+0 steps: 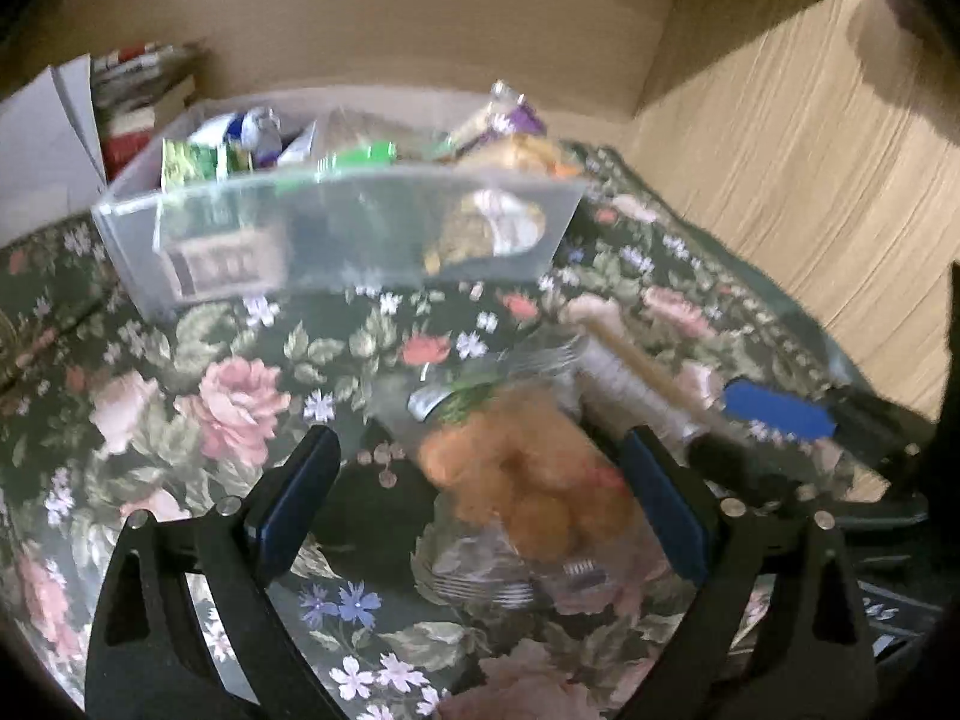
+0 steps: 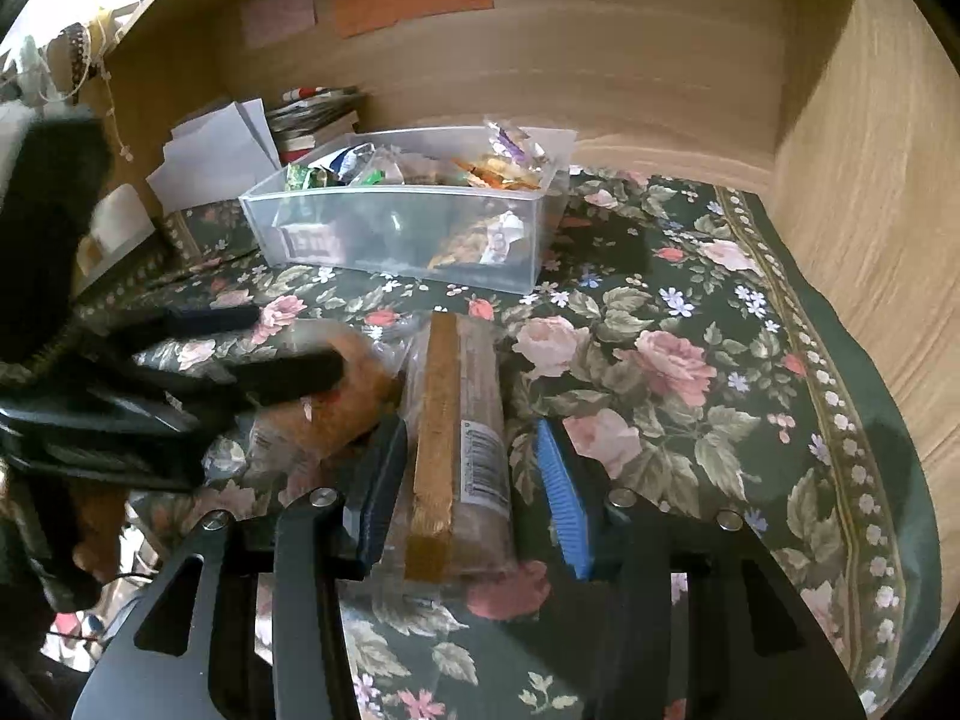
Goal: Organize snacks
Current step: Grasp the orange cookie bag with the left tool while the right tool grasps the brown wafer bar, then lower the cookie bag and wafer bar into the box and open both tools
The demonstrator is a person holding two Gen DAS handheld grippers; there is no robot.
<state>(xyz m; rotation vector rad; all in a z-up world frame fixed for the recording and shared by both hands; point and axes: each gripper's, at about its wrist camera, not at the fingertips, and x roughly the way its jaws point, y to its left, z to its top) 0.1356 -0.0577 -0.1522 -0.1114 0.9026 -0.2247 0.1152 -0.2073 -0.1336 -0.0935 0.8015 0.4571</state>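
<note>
Orange puffs in a clear bag (image 1: 528, 480) lie on the flowery cloth (image 1: 228, 396), between the wide-open fingers of my left claw (image 1: 480, 492), not yet pinched. Right beside it lies a long brown pack (image 2: 459, 450), and my right claw (image 2: 474, 480) sits around it, pads a bit off its sides. I think I'm at the picking-up step. Next I must squeeze, lift, and carry to the bin (image 2: 408, 240) further back. Both claws tip down.

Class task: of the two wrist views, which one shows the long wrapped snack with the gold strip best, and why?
The right wrist view: the long wrapped snack lies sharp between the right gripper fingers, gold strip and barcode visible. In the left wrist view it is only a blurred strip at the right.
</note>
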